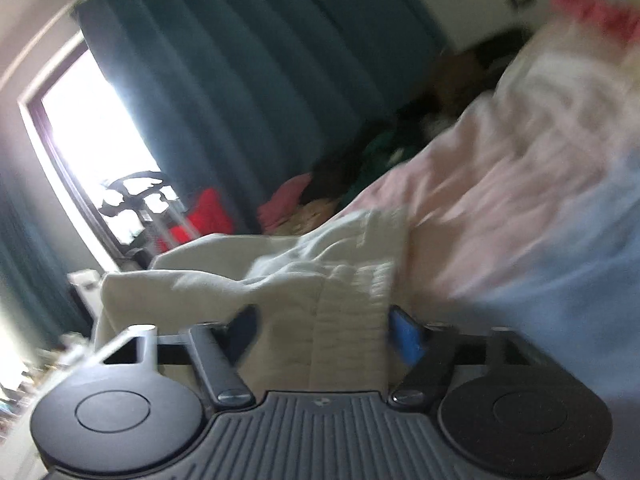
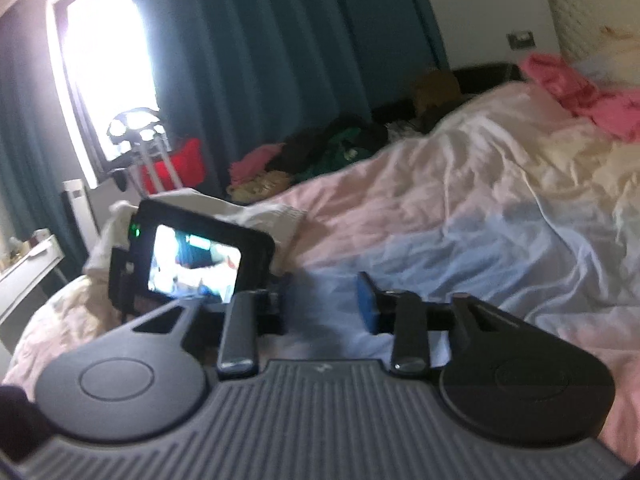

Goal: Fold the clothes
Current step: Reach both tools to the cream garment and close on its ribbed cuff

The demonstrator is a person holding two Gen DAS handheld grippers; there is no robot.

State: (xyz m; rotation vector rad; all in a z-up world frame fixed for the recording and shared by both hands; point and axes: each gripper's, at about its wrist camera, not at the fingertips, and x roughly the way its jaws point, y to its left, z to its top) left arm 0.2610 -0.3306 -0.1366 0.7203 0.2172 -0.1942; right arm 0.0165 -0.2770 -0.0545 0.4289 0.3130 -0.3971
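Observation:
A cream-white garment [image 1: 304, 280] lies bunched between the fingers of my left gripper [image 1: 324, 328], whose jaws stand wide with the ribbed cloth filling the gap; whether they pinch it is unclear through the blur. The garment hangs off the edge of the pink and blue bed cover [image 1: 500, 200]. In the right wrist view my right gripper [image 2: 324, 304] is open and empty above the bed cover [image 2: 460, 220]. The back of the left gripper's camera screen [image 2: 196, 260] shows just left of it, with the cream garment [image 2: 264, 216] behind.
A pile of coloured clothes [image 2: 320, 152] lies along the bed's far side by dark teal curtains [image 2: 260, 60]. A pink garment [image 2: 580, 92] lies near the headboard. A bright window [image 2: 104, 60], a red bag [image 2: 180, 164] and a white shelf [image 2: 28, 268] are at the left.

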